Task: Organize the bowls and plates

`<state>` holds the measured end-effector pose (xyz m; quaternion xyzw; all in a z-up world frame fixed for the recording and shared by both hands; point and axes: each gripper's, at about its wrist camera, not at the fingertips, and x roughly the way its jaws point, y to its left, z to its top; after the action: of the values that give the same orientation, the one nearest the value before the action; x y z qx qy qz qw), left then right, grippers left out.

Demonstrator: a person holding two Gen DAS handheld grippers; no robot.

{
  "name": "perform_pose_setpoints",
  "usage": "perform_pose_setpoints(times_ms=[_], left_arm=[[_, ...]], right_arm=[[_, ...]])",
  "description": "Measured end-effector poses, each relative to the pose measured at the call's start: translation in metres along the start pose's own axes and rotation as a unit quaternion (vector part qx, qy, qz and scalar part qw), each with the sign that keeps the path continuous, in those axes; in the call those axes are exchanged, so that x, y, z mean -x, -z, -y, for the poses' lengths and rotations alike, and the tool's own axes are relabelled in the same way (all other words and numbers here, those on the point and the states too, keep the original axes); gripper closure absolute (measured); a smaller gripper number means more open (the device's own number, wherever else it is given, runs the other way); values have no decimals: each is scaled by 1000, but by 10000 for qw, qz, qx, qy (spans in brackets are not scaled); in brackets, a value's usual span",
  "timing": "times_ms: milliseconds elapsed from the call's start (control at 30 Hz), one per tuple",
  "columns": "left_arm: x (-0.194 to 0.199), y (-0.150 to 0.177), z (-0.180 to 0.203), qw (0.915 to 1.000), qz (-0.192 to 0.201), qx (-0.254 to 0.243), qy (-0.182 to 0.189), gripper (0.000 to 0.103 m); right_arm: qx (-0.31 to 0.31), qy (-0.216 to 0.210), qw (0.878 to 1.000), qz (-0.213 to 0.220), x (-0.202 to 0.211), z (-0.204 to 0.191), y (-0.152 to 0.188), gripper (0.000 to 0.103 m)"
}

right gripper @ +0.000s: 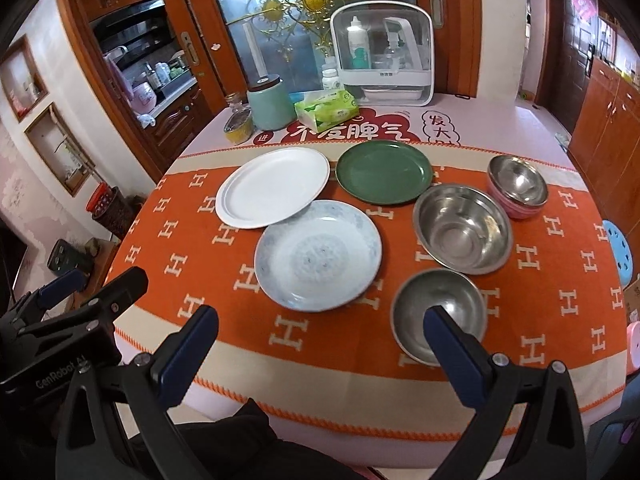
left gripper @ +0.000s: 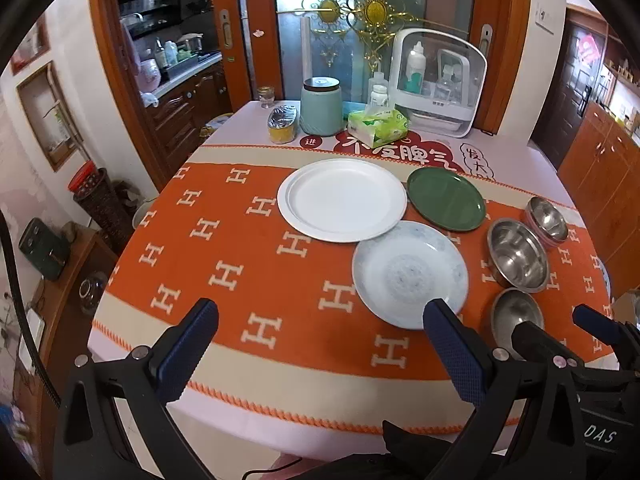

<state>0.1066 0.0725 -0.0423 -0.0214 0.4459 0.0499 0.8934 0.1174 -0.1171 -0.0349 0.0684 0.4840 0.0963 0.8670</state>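
Note:
On the orange cloth lie a white plate [left gripper: 342, 200] [right gripper: 273, 187], a green plate [left gripper: 446, 199] [right gripper: 384, 172] and a pale blue patterned plate [left gripper: 410, 274] [right gripper: 318, 255]. To their right stand a large steel bowl [left gripper: 518, 255] [right gripper: 463, 229], a small steel bowl [left gripper: 516, 318] [right gripper: 438, 314] and a steel bowl with a pink outside [left gripper: 547, 221] [right gripper: 518, 186]. My left gripper [left gripper: 320, 314] is open and empty above the near cloth. My right gripper [right gripper: 320, 320] is open and empty, its right finger over the small steel bowl.
At the back of the table [left gripper: 512, 152] stand a teal canister [left gripper: 321, 106], a tissue pack [left gripper: 378, 126], a foil-covered yellow tub [left gripper: 283, 123], a glass jar [left gripper: 266, 96] and a white bottle cabinet [left gripper: 438, 80]. Wooden cabinets [left gripper: 604, 168] stand on the right.

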Motion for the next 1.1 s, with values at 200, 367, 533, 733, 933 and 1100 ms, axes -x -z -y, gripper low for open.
perform_pose_setpoints(times_ms=[200, 367, 533, 733, 933, 1100], left_arm=[[-34, -27, -17, 9993, -233, -214, 202, 1], [-62, -52, -29, 9979, -304, -452, 345, 1], [-96, -79, -44, 9962, -479, -641, 359, 1], [-152, -112, -70, 9919, -963, -518, 651, 1], [-196, -132, -89, 9901, -1079, -342, 826, 1], [-234, -141, -98, 9872, -1171, -266, 1049, 1]], right_arm=[[-134, 128, 9998, -90, -25, -17, -22, 0], [-462, 44, 9989, -87, -47, -22, -44, 0], [-706, 95, 9974, -134, -75, -32, -65, 0], [-866, 164, 9961, -60, -106, -43, -86, 0], [-1162, 339, 9926, 20, -140, -47, -106, 1], [-1158, 394, 9923, 187, -164, -44, -118, 2]])
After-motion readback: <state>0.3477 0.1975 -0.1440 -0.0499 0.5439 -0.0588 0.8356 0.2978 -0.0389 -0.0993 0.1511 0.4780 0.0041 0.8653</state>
